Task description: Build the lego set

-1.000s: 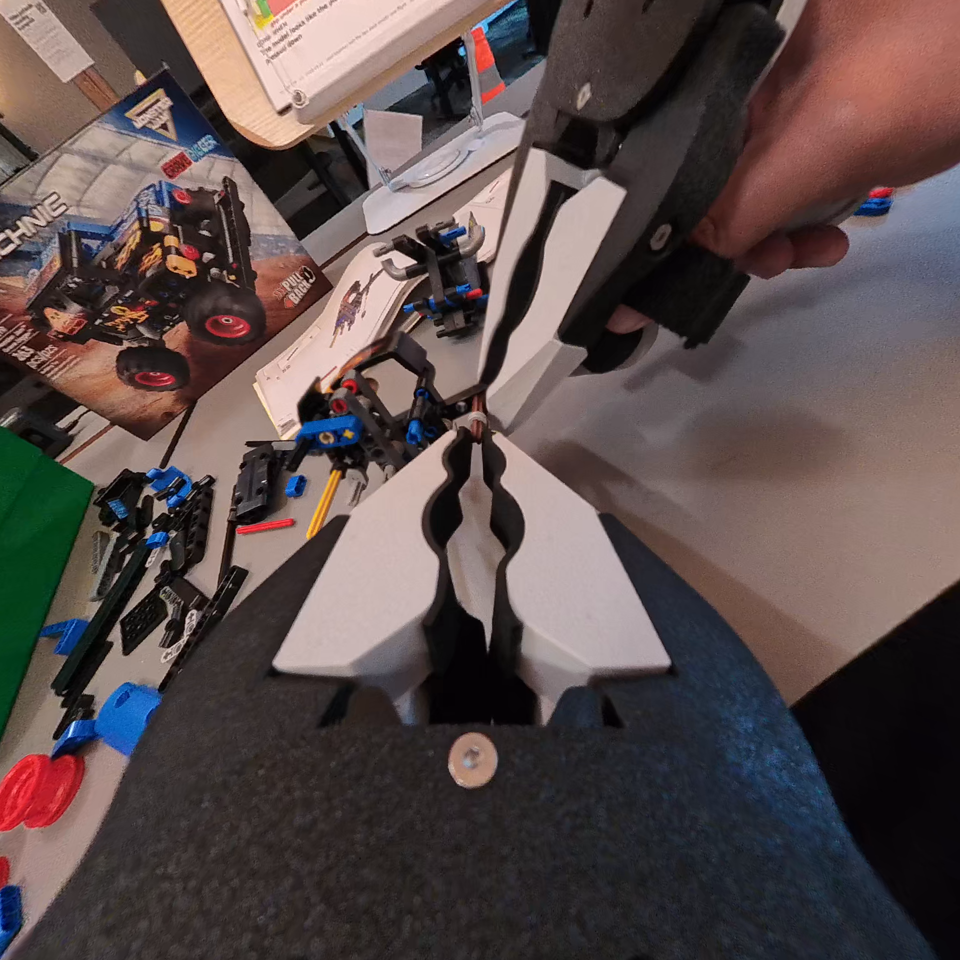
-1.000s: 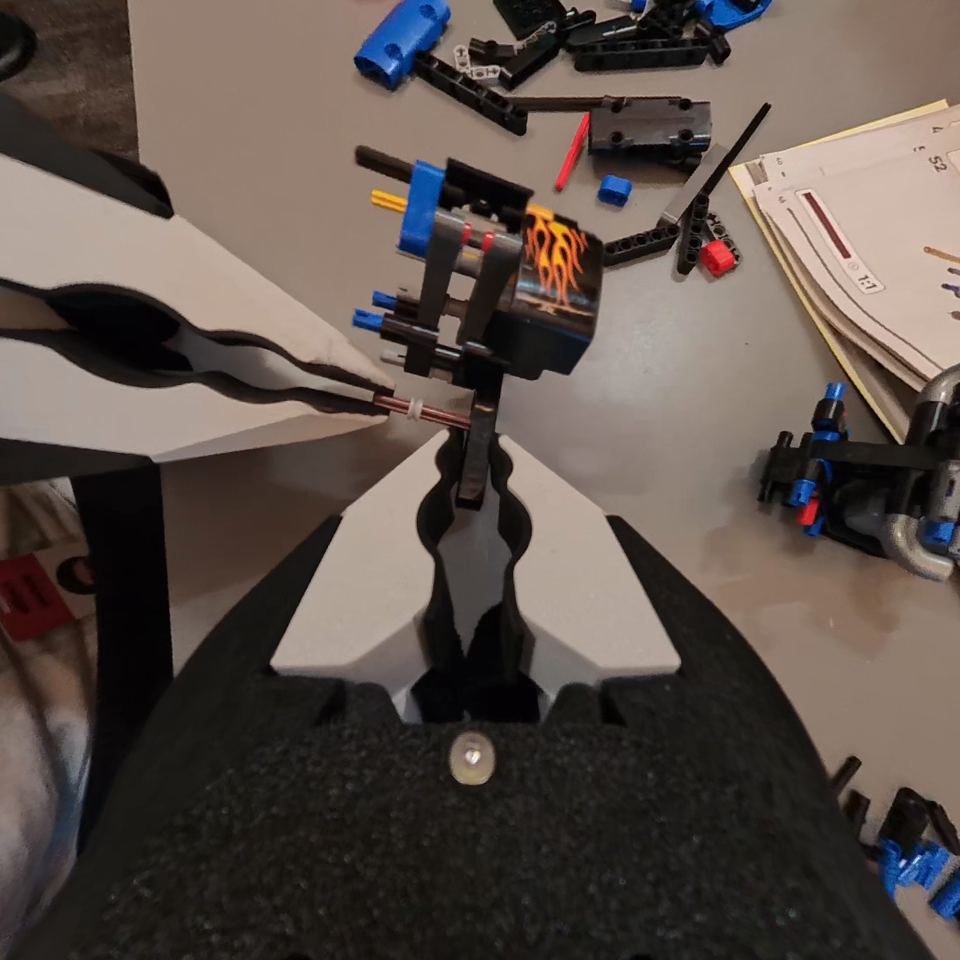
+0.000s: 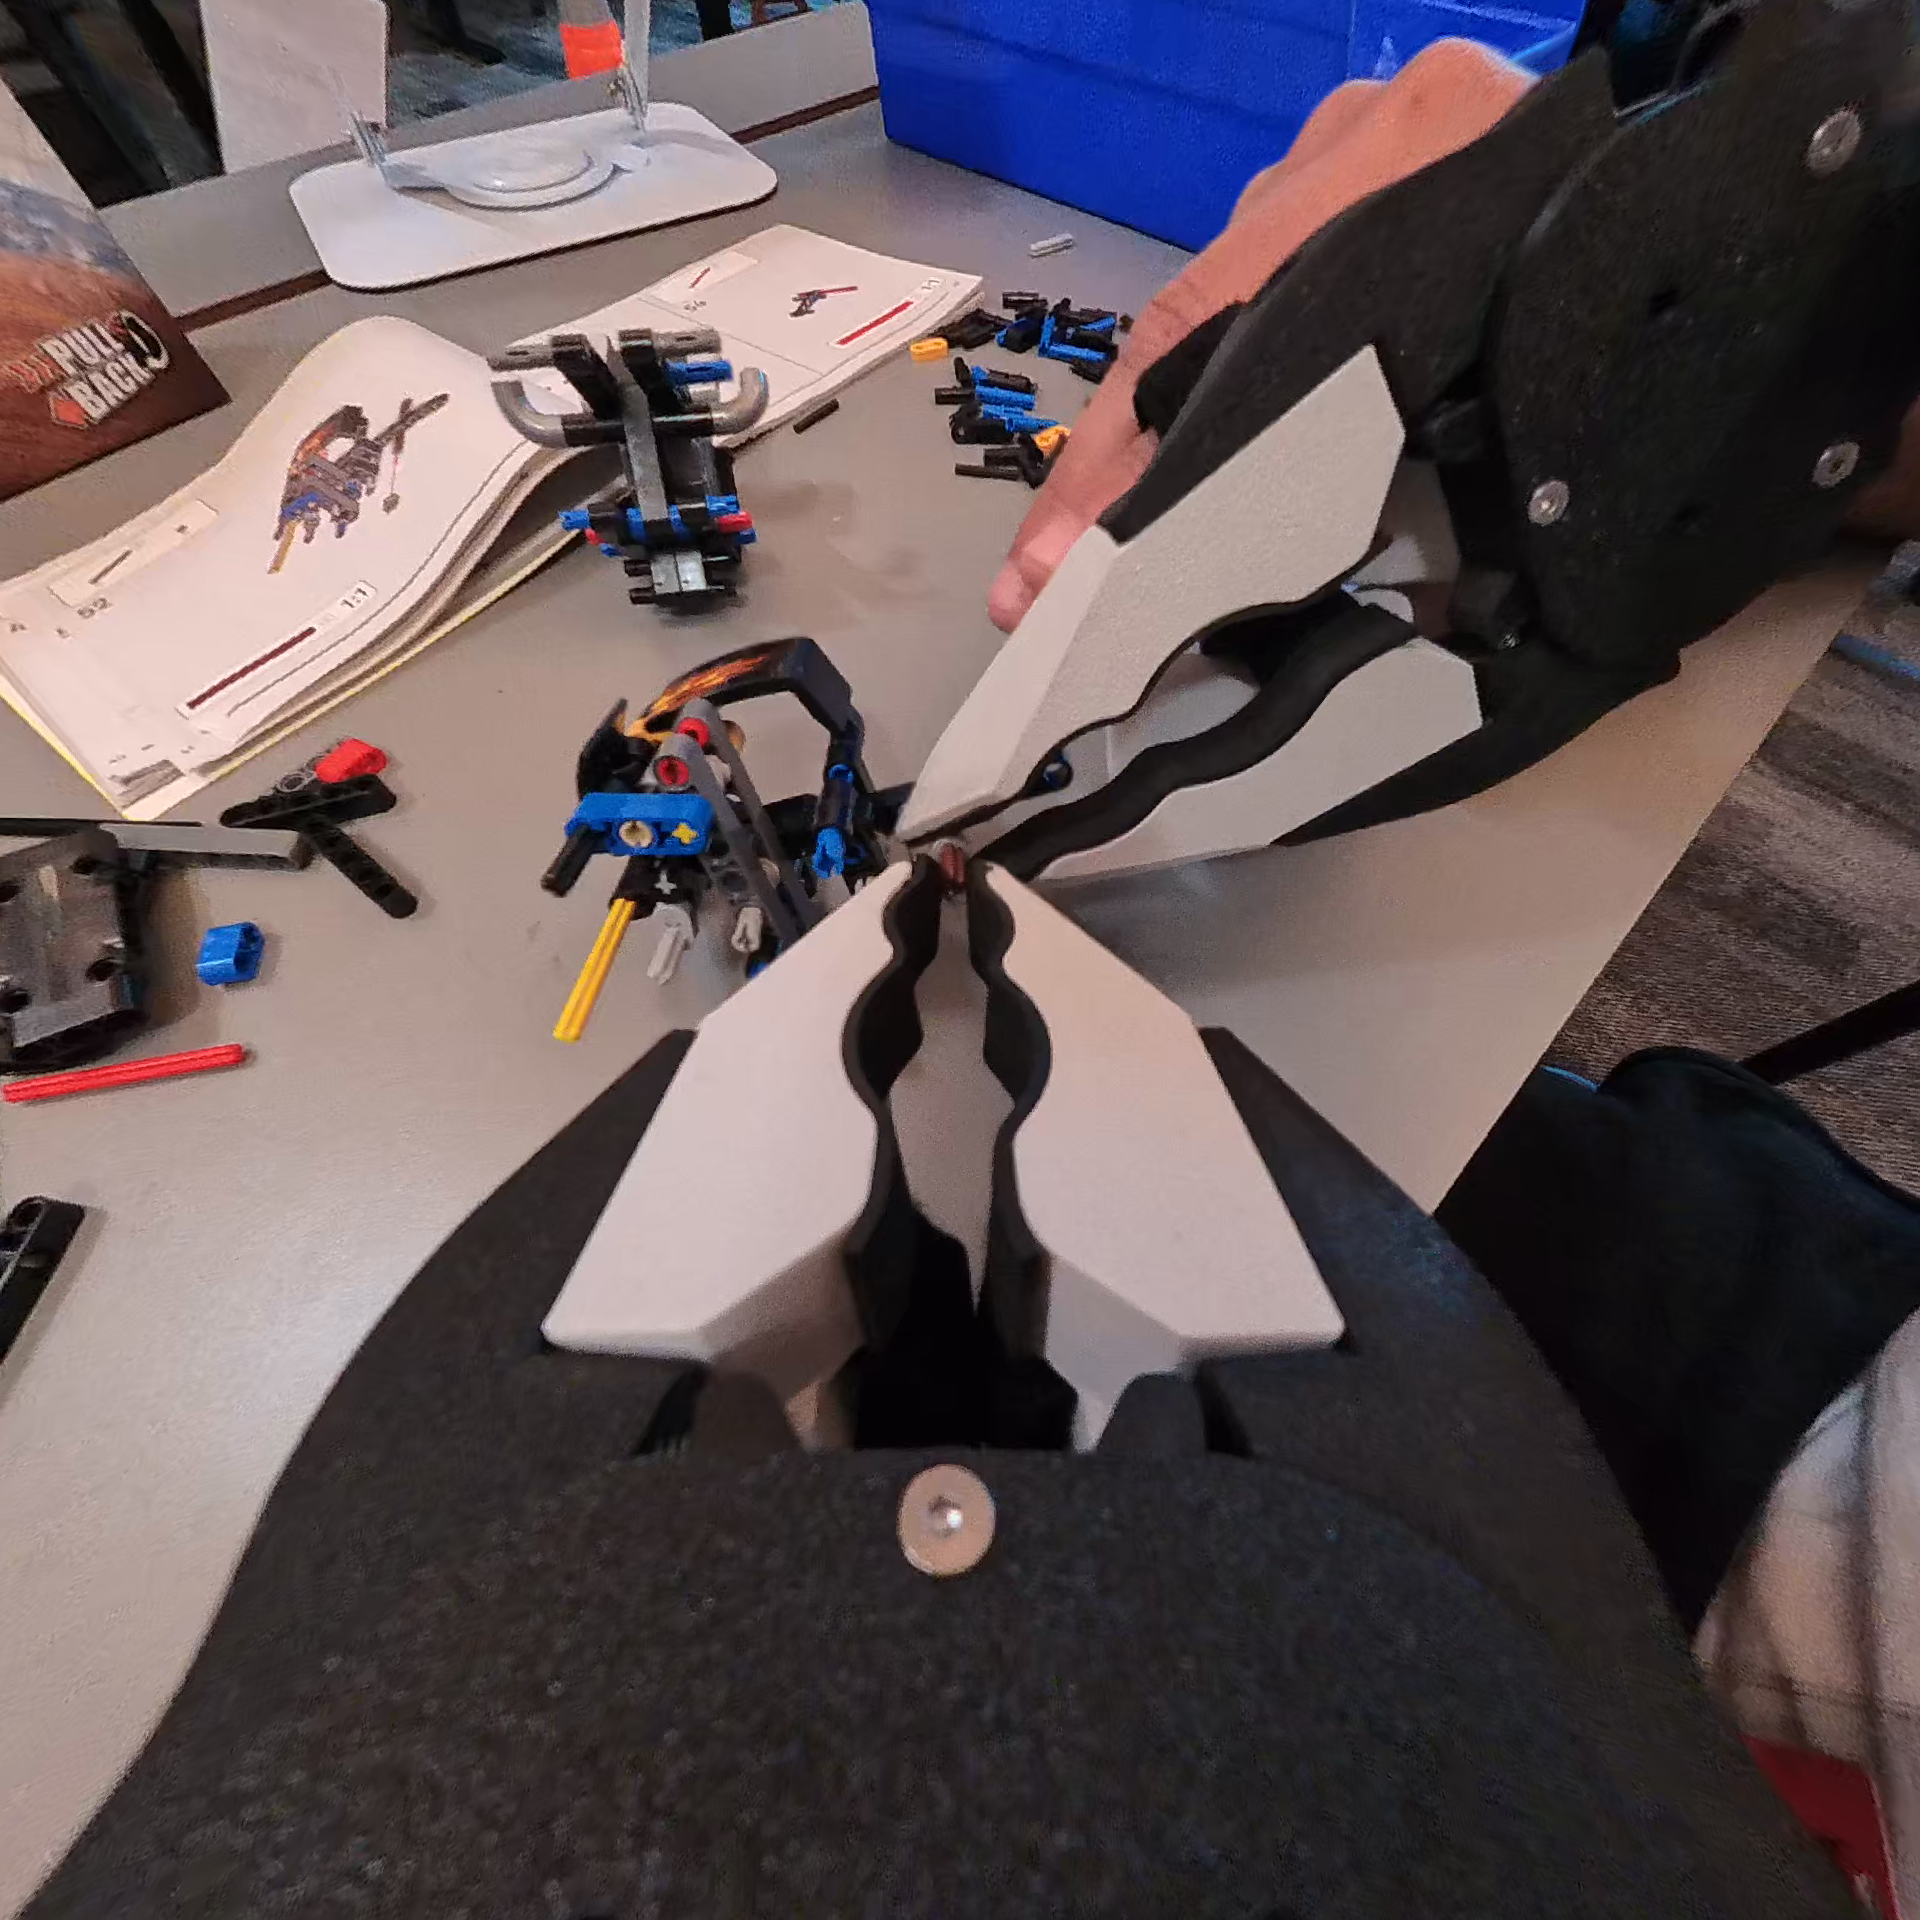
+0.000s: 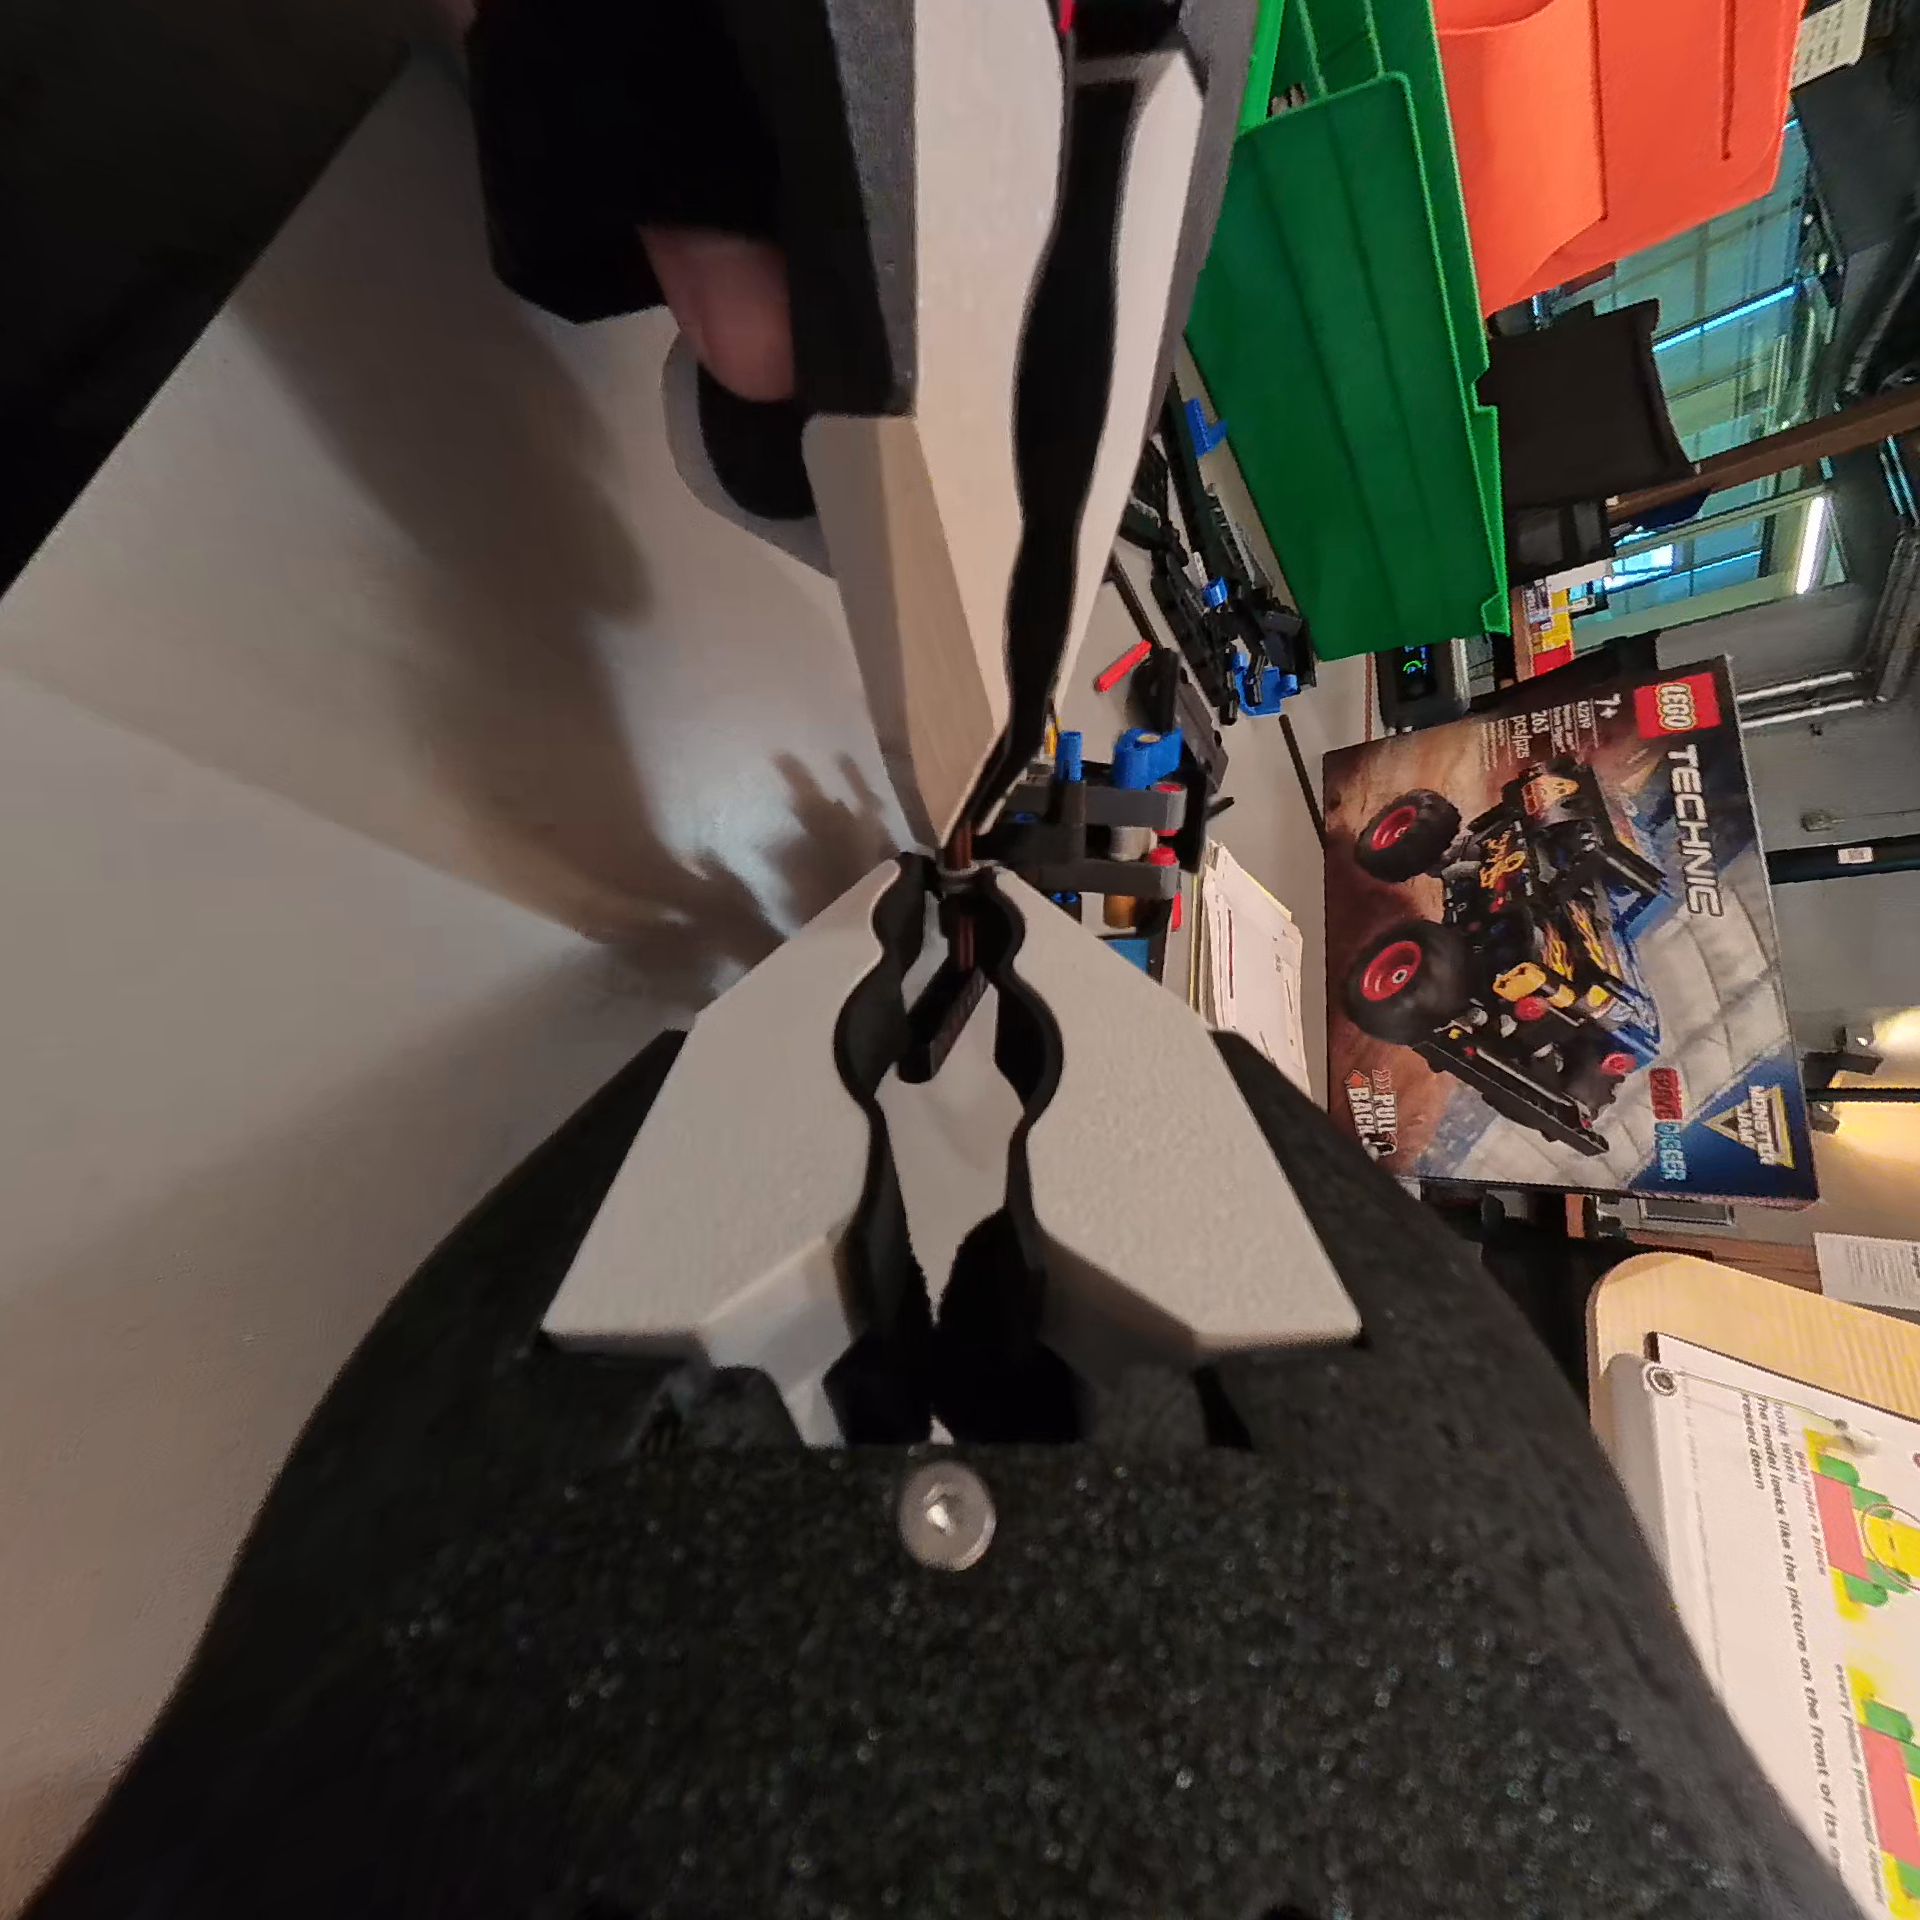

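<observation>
The half-built model (image 3: 717, 790), black with a flame panel, blue beam and yellow axle, hangs just above the grey table (image 3: 416, 1143). My right gripper (image 4: 951, 883) is shut on the model's black beam (image 4: 940, 1013). In the left wrist view the right gripper (image 3: 925, 831) comes in from the upper right. My left gripper (image 3: 945, 873) is shut on a thin brown axle (image 3: 951, 862) with a white bush (image 4: 961, 878), its end at the beam. In the right wrist view the left gripper (image 4: 961, 842) comes down from above. The two grippers' tips nearly touch.
A second sub-assembly (image 3: 665, 468) stands on the open instruction booklet (image 3: 260, 540). Loose black, blue and red pieces (image 3: 312, 810) lie to the left, and small pins (image 3: 1008, 405) at the back. A blue bin (image 3: 1143, 104), a green bin (image 4: 1351, 364) and the set's box (image 4: 1558, 935) border the table. My two grippers' fingertips are within a few centimetres of each other.
Both grippers have turned with the model and axle still held. The right gripper now comes in from the side, not from above, and its view has rolled about a quarter turn.
</observation>
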